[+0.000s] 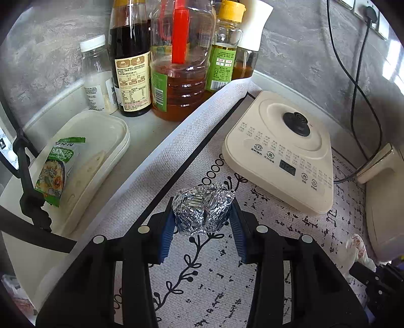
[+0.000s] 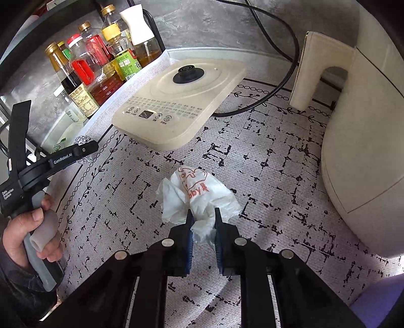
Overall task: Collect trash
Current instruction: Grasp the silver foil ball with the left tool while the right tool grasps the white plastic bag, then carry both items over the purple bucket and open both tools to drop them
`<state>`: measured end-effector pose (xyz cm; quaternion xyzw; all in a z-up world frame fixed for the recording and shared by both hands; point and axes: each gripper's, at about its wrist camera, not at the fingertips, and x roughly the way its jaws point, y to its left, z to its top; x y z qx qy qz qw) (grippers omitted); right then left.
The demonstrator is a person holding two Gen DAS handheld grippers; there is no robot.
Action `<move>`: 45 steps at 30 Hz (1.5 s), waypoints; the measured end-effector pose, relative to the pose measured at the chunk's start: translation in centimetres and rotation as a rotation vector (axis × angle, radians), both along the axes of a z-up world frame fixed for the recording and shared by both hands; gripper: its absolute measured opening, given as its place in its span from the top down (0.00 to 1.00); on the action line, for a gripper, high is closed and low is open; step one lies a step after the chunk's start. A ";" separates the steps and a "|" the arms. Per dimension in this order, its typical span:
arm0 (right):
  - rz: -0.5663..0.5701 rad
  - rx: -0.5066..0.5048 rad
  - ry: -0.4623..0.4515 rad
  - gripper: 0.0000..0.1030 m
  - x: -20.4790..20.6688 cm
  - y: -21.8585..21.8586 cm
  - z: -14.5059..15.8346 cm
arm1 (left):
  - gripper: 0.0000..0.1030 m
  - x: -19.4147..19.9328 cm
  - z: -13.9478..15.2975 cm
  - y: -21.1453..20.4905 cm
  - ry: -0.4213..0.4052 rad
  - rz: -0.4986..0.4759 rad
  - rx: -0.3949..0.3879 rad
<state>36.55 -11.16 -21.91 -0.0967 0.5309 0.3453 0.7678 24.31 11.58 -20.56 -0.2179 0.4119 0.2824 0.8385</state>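
My left gripper (image 1: 203, 212) is shut on a crumpled ball of aluminium foil (image 1: 202, 208), over the patterned mat (image 1: 214, 277). The foil ball also shows in the right wrist view (image 2: 83, 140), partly hidden behind the left gripper body. My right gripper (image 2: 203, 219) is shut on a crumpled white wrapper with orange print (image 2: 197, 194) that lies on the mat (image 2: 265, 176). In the left wrist view the wrapper (image 1: 357, 248) shows at the right edge. A green seasoning sachet (image 1: 56, 166) lies on a white lidded container (image 1: 83, 156) at the left.
A cream kettle base (image 1: 277, 156) with a black connector sits on the mat, its cord running to a wall socket (image 1: 371, 12). Several oil and sauce bottles (image 1: 176, 63) stand against the grey wall. A cream appliance with a handle (image 2: 358, 113) stands at the right.
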 end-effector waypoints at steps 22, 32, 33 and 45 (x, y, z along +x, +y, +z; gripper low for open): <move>-0.069 0.144 -0.183 0.85 -7.4 -6.5 10.6 | 0.60 -5.3 9.7 -7.0 -0.150 -0.126 0.045; -0.133 0.262 -0.314 0.85 -8.6 -12.1 17.6 | 0.60 -6.8 15.6 -10.7 -0.261 -0.221 0.099; -0.137 0.269 -0.327 0.85 -8.6 -12.7 18.2 | 0.60 -7.0 16.1 -11.2 -0.280 -0.241 0.105; -0.229 0.306 -0.408 0.85 -8.6 -20.0 21.9 | 0.59 -6.4 18.6 -17.6 -0.348 -0.389 0.135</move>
